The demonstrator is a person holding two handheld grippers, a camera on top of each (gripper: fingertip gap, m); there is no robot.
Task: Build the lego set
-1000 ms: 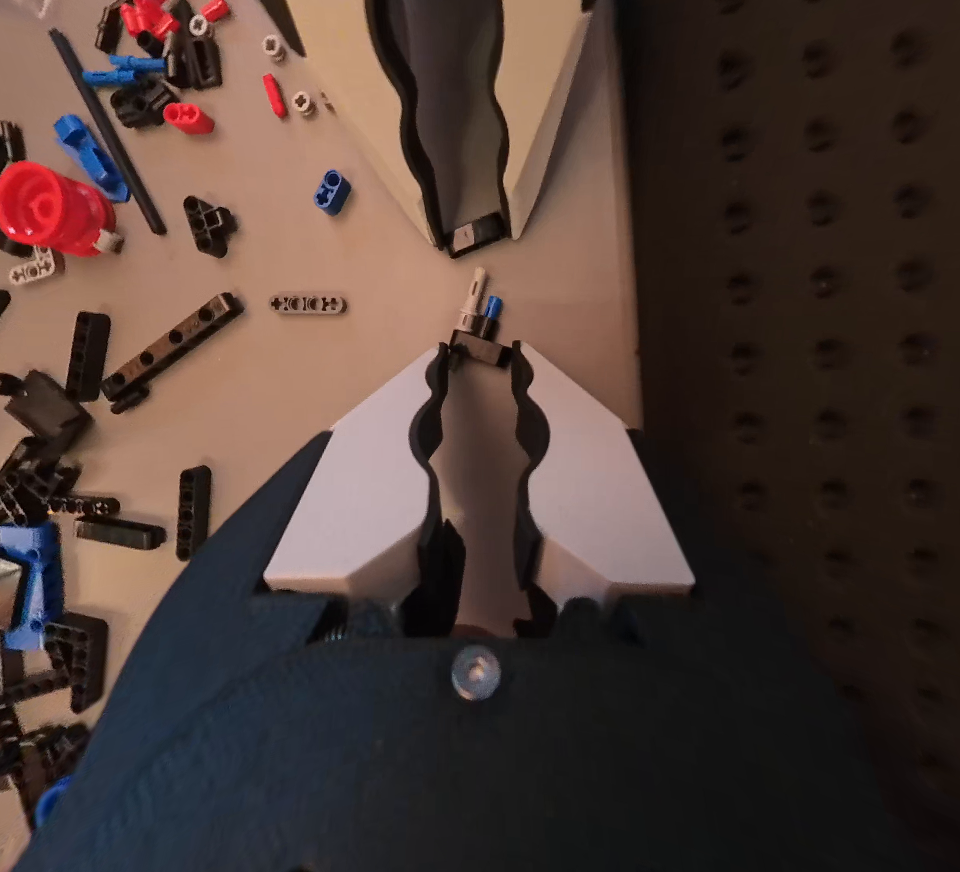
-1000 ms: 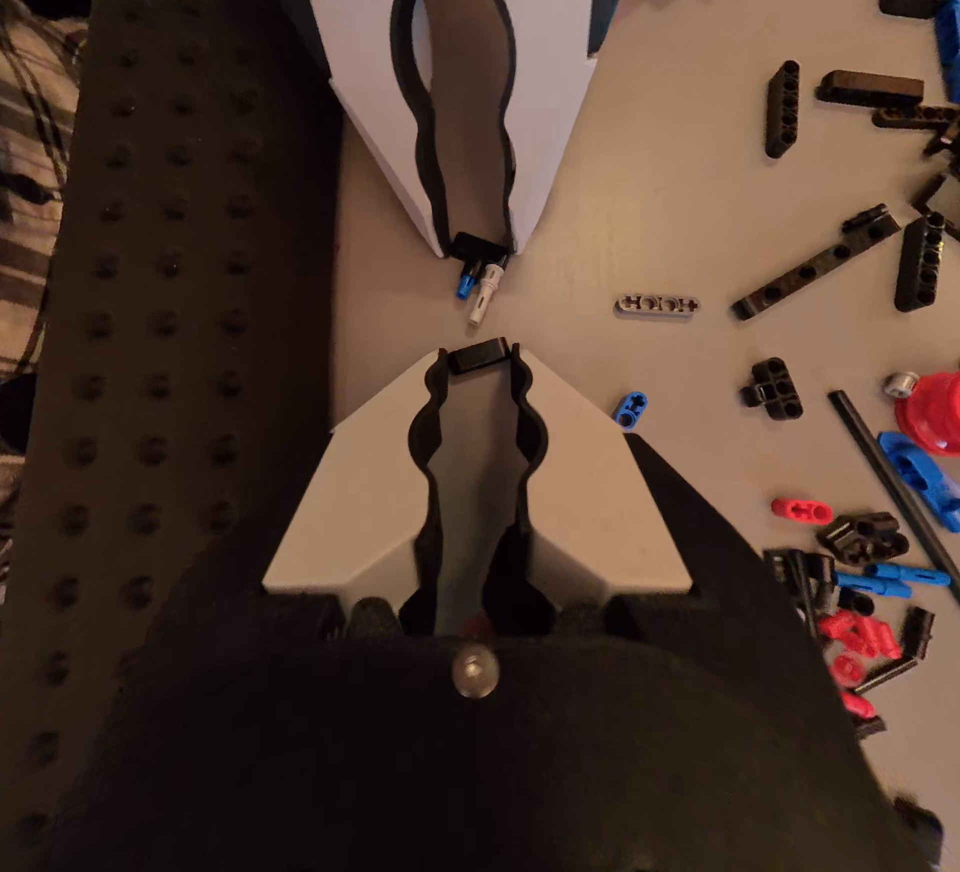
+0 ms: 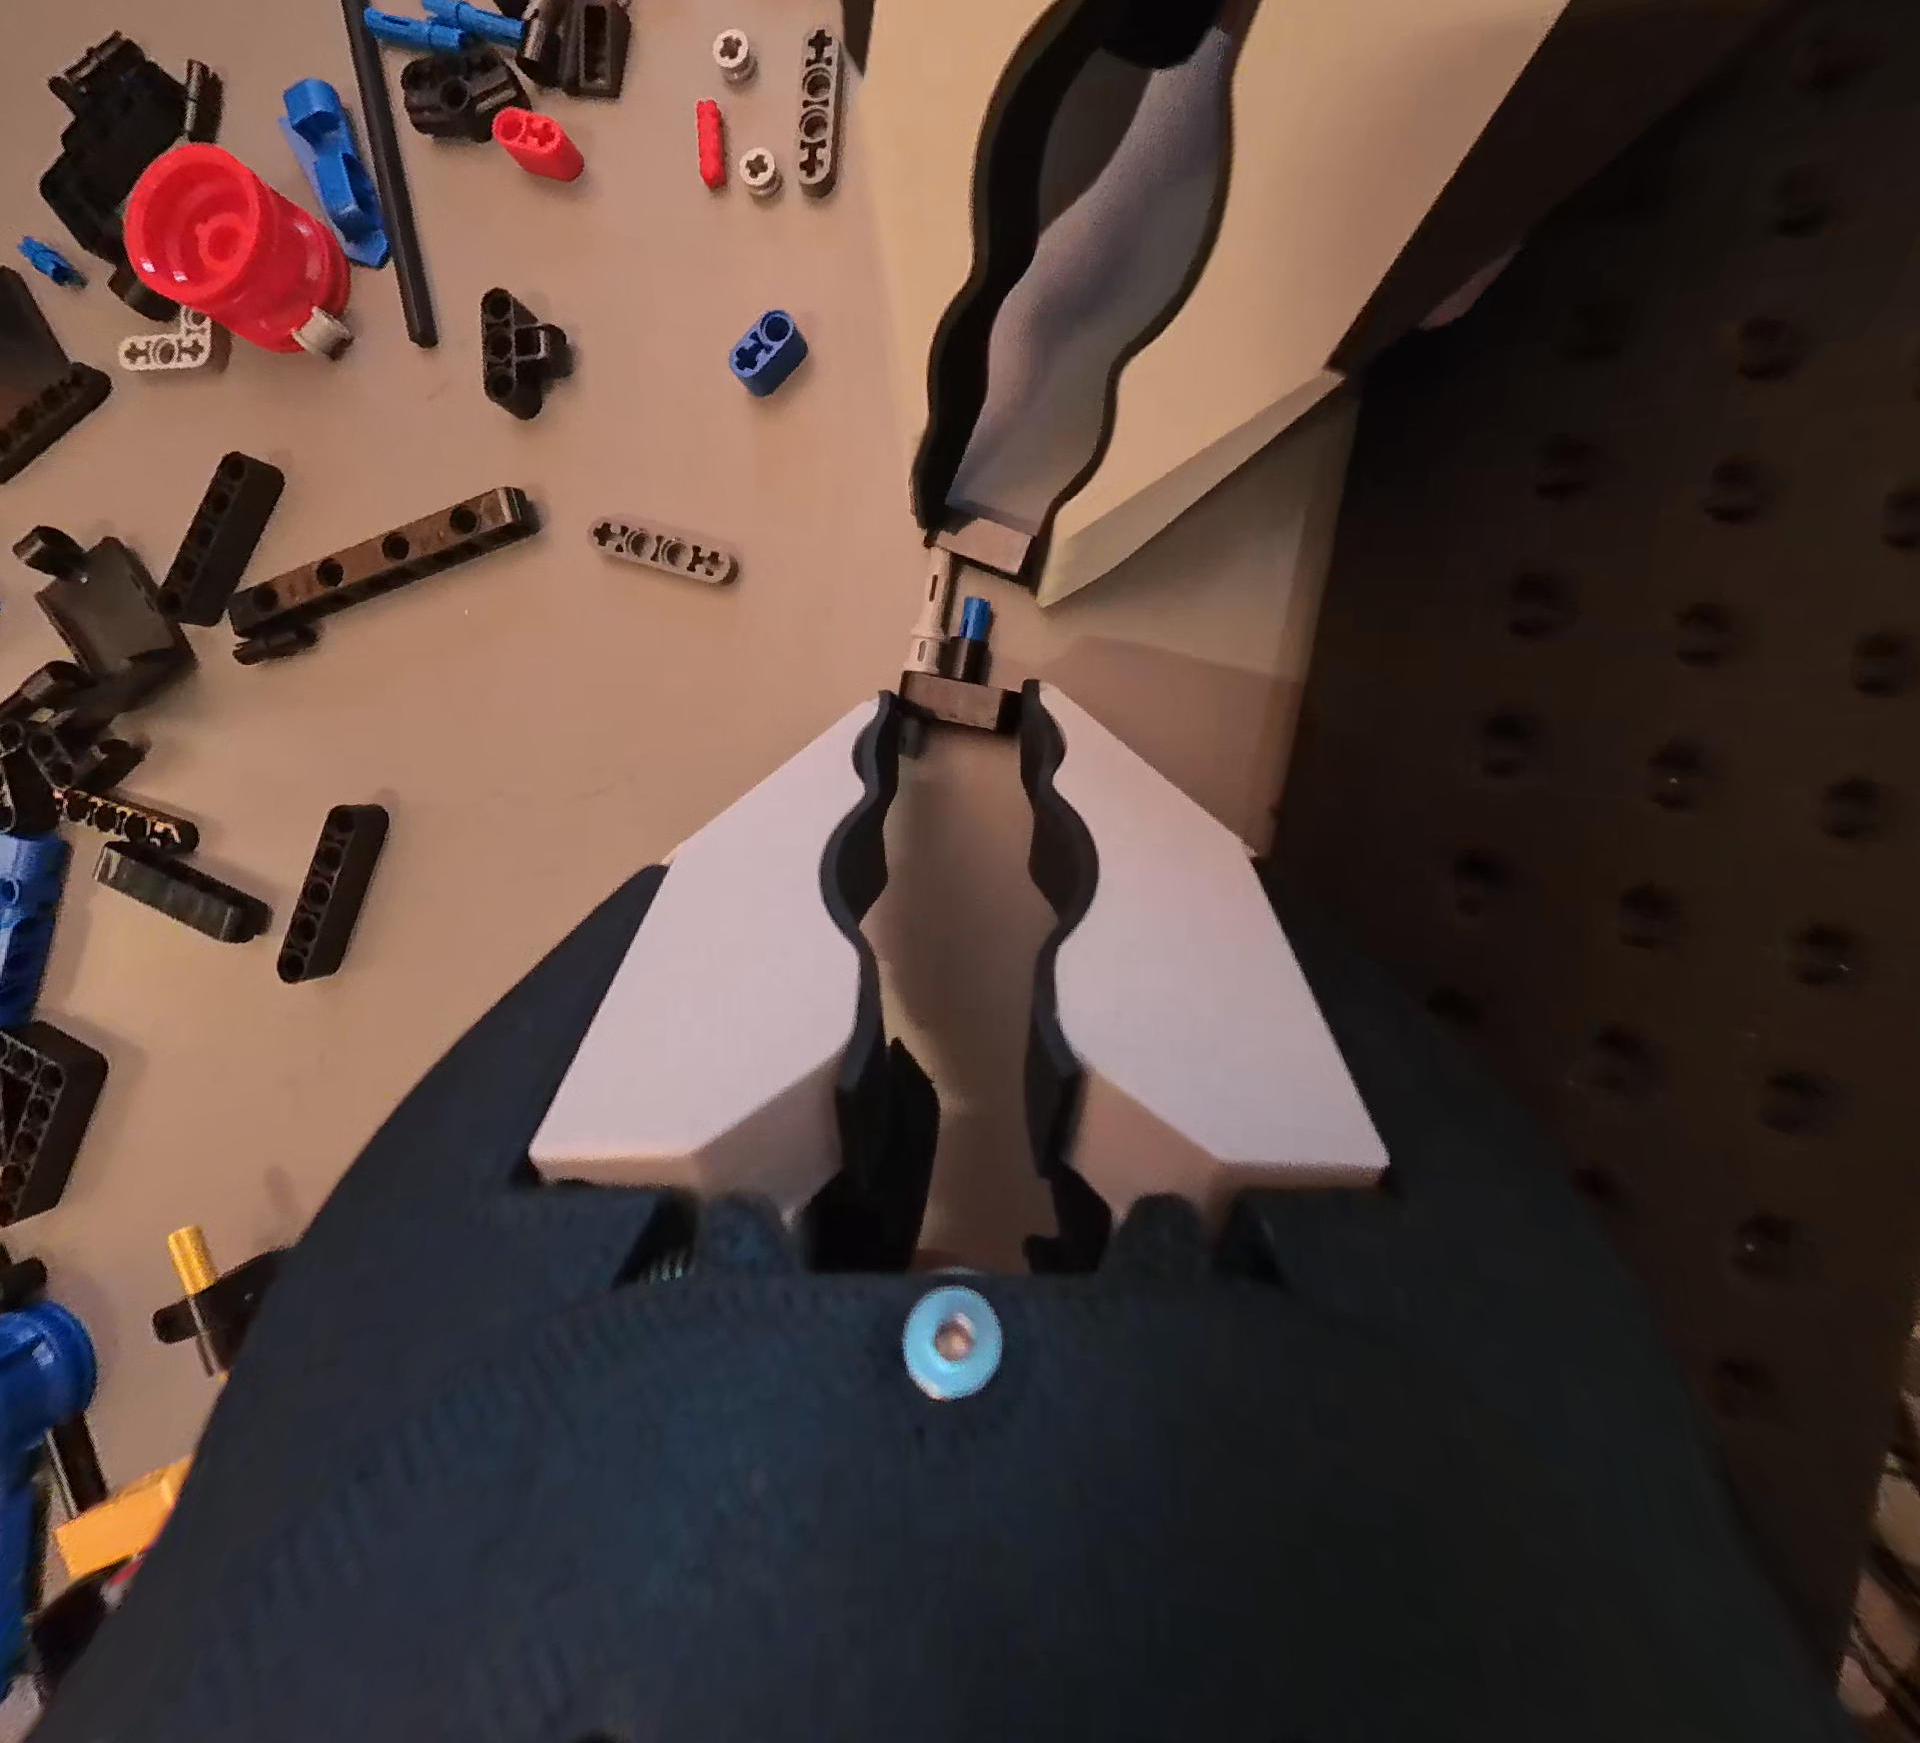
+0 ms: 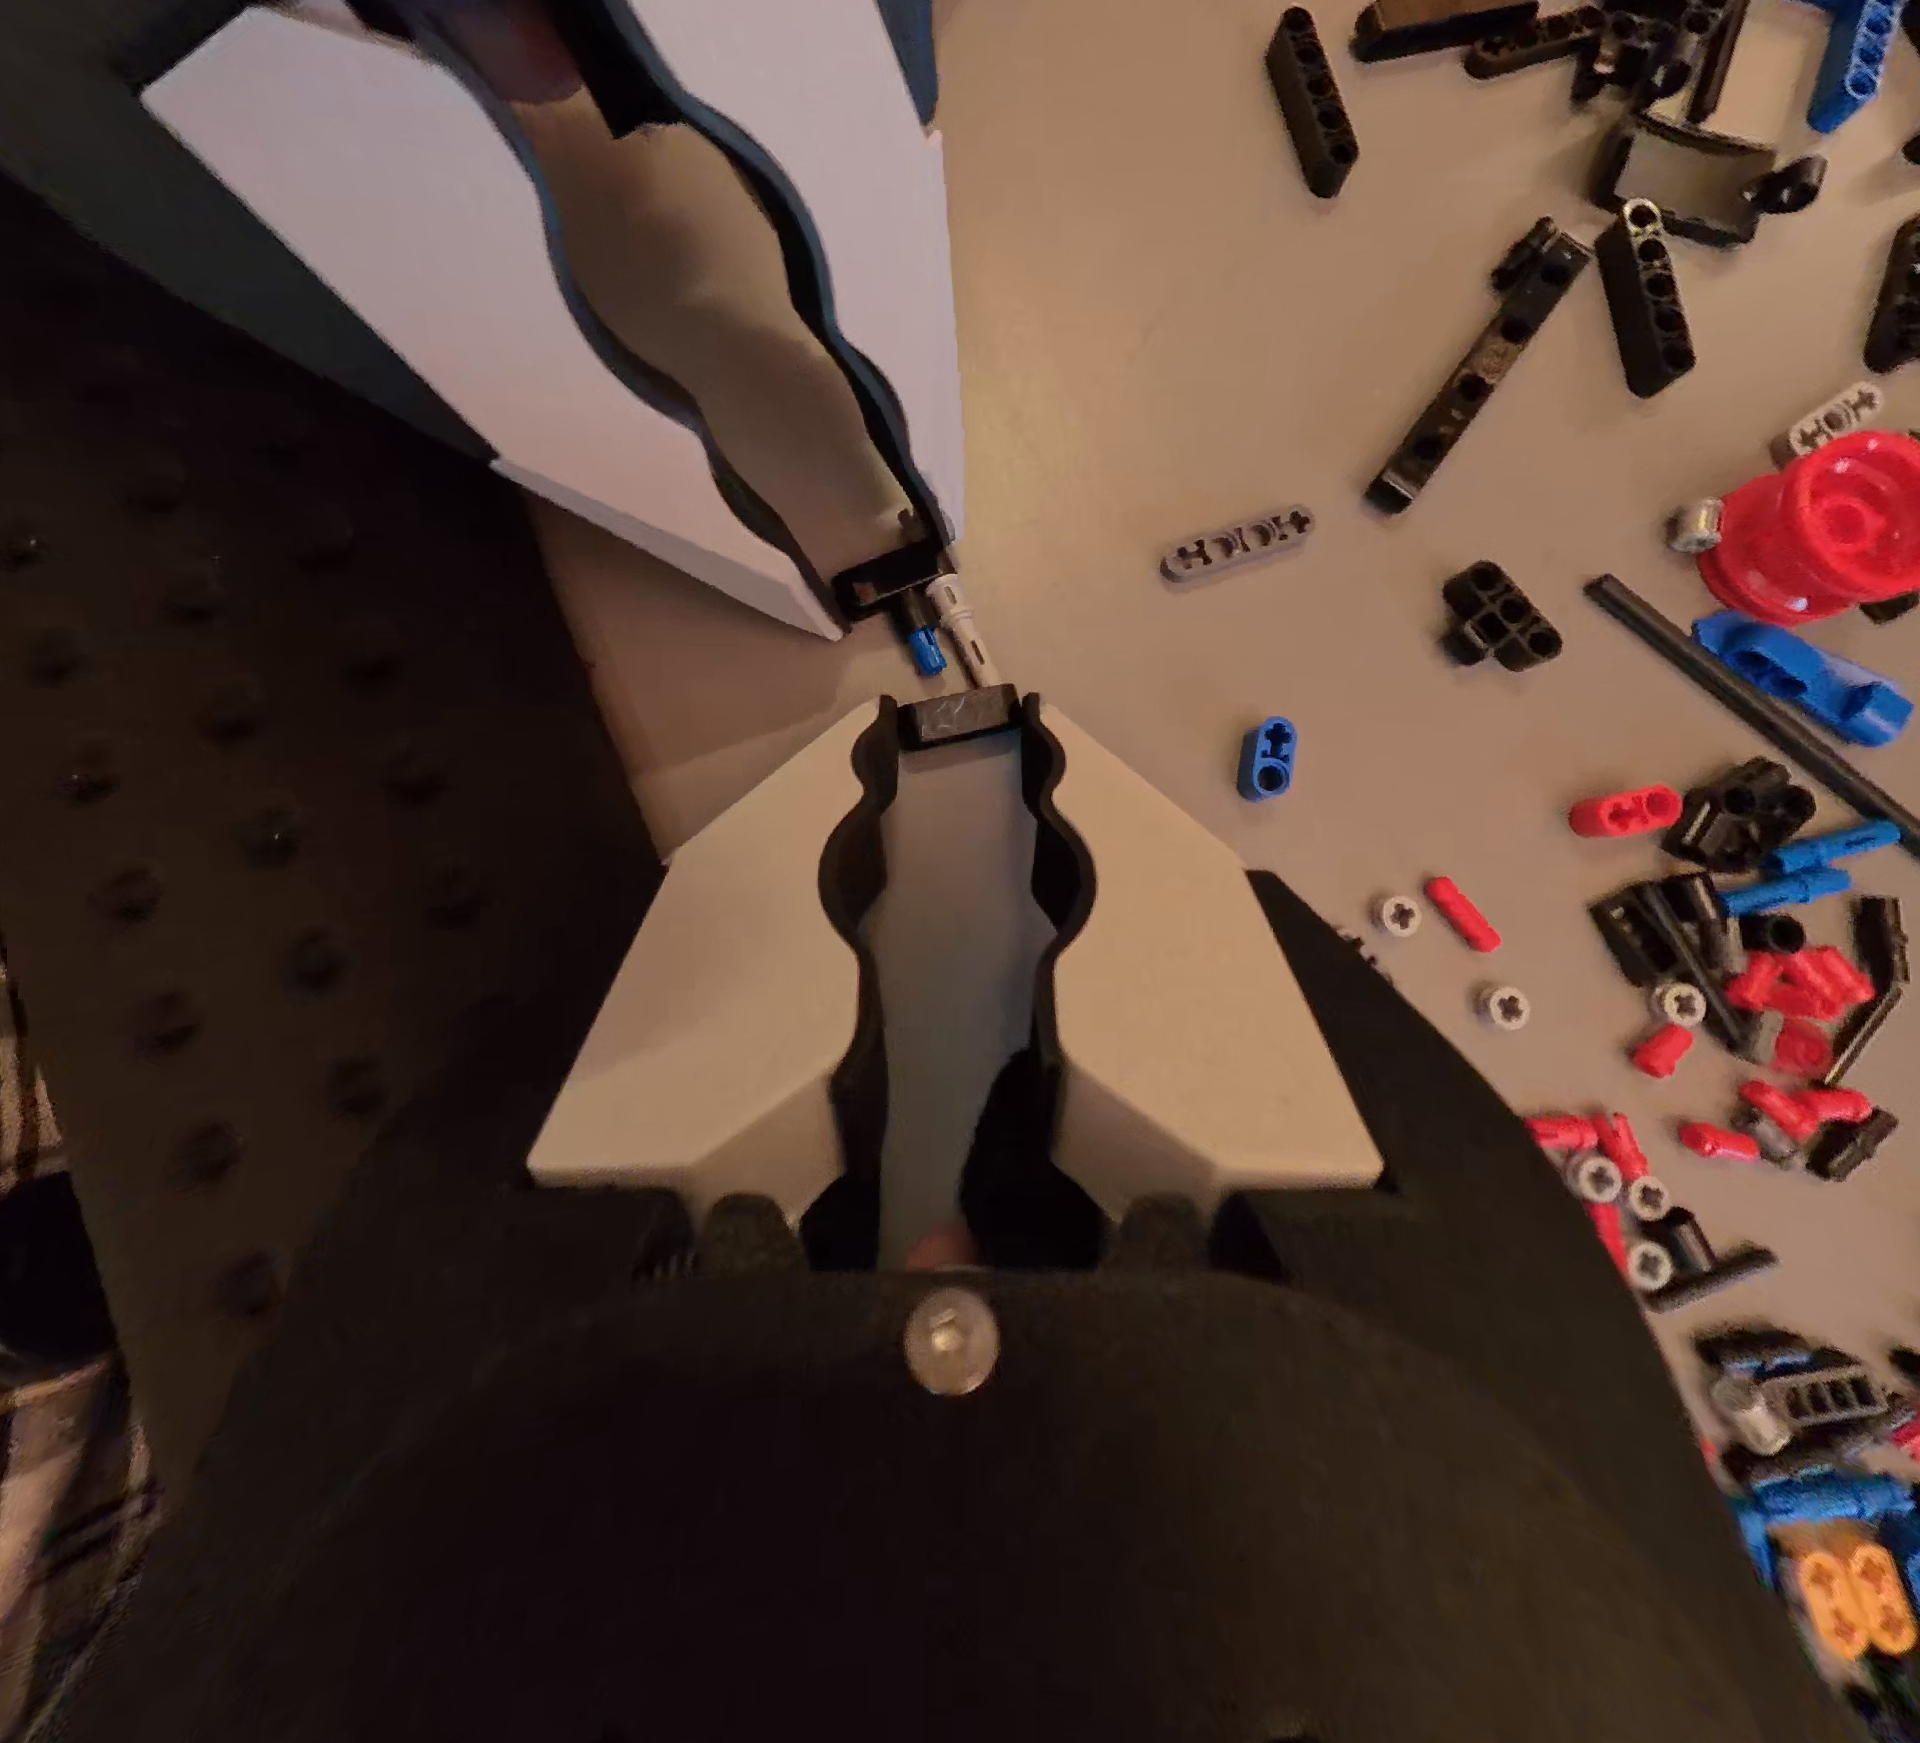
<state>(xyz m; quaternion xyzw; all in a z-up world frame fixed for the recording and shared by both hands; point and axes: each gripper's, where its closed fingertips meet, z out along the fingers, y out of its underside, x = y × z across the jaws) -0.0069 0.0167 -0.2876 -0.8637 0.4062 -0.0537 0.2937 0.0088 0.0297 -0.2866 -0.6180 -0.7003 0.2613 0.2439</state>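
My left gripper (image 3: 956,706) is shut on a small black piece (image 3: 956,698) that carries a grey pin (image 3: 932,618) and a shorter blue pin (image 3: 974,618), both pointing forward. My right gripper (image 3: 982,545) comes in from the upper right, shut on another small black piece (image 3: 989,547). The grey pin's tip touches that piece. In the right wrist view my right gripper (image 4: 956,719) holds its black piece (image 4: 956,714). There my left gripper (image 4: 891,573) faces it from the upper left, with the grey pin (image 4: 961,628) and blue pin (image 4: 923,649) between them.
Loose parts lie on the beige table (image 3: 623,706) to the left: a red wheel hub (image 3: 234,249), a blue connector (image 3: 769,353), a grey thin beam (image 3: 665,550), a black beam (image 3: 384,561) and a long black axle (image 3: 379,135). A dark perforated board (image 3: 1662,758) borders the right. Less than 4 cm separates the two grippers' tips. The blue connector (image 3: 769,353) sits 4 cm or so from the ends of my right fingers. The right camera catches it too, in the right wrist view (image 4: 1260,757).
The two grippers have closed the gap between them. The right gripper now comes in at a slant, and the grey pin's tip has reached its black piece.
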